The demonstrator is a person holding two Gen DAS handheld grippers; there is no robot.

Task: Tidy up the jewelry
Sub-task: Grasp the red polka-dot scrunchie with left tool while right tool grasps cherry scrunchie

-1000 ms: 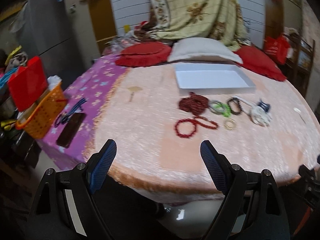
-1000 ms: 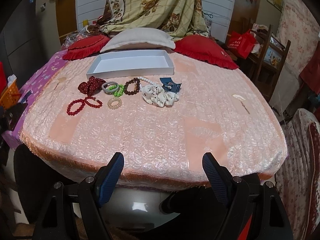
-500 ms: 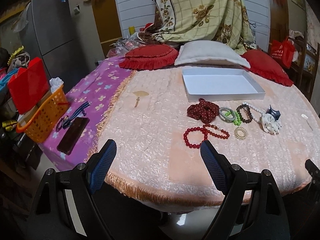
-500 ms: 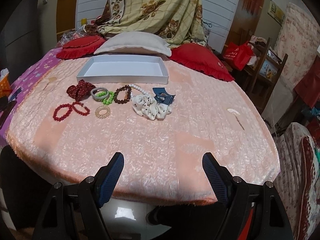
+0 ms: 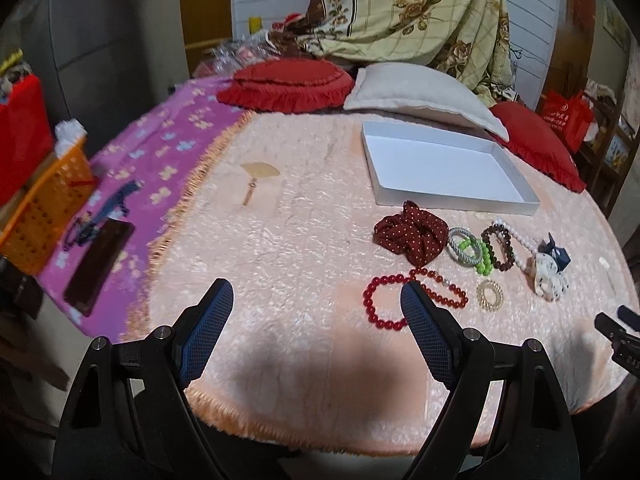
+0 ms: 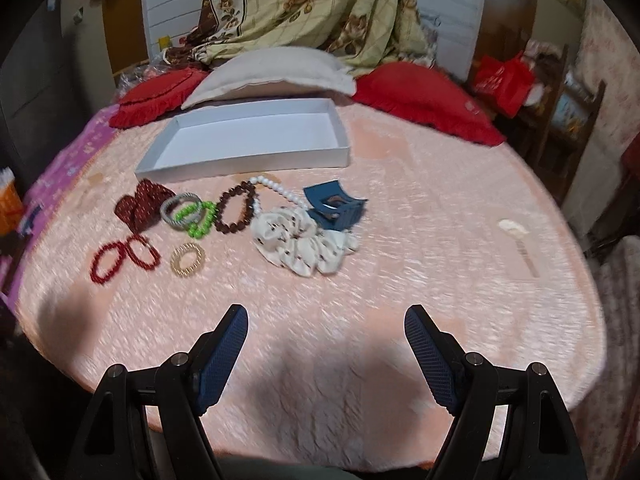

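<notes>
An empty white box (image 5: 444, 168) (image 6: 248, 140) lies on the pink bedspread. In front of it sit a dark red dotted scrunchie (image 5: 412, 236) (image 6: 140, 204), a red bead necklace (image 5: 384, 300) (image 6: 120, 258), a grey and a green bracelet (image 5: 476, 250) (image 6: 196, 216), a brown bead bracelet (image 5: 500, 246) (image 6: 236, 208), a gold ring band (image 5: 490, 295) (image 6: 187, 259), a white scrunchie (image 6: 304, 246) and a blue hair claw (image 6: 334, 206). My left gripper (image 5: 316, 296) is open over the spread, left of the necklace. My right gripper (image 6: 326, 320) is open, short of the white scrunchie.
Red cushions (image 5: 288, 84) (image 6: 424, 98) and a white pillow (image 5: 420, 90) line the back. A purple cloth (image 5: 152, 160) with a dark phone (image 5: 100, 266) and an orange basket (image 5: 40, 208) is at the left. A small comb (image 6: 520, 240) lies at the right.
Both grippers have moved forward over the bed toward the jewelry, which now looks closer and larger. Both stay open and hold nothing.
</notes>
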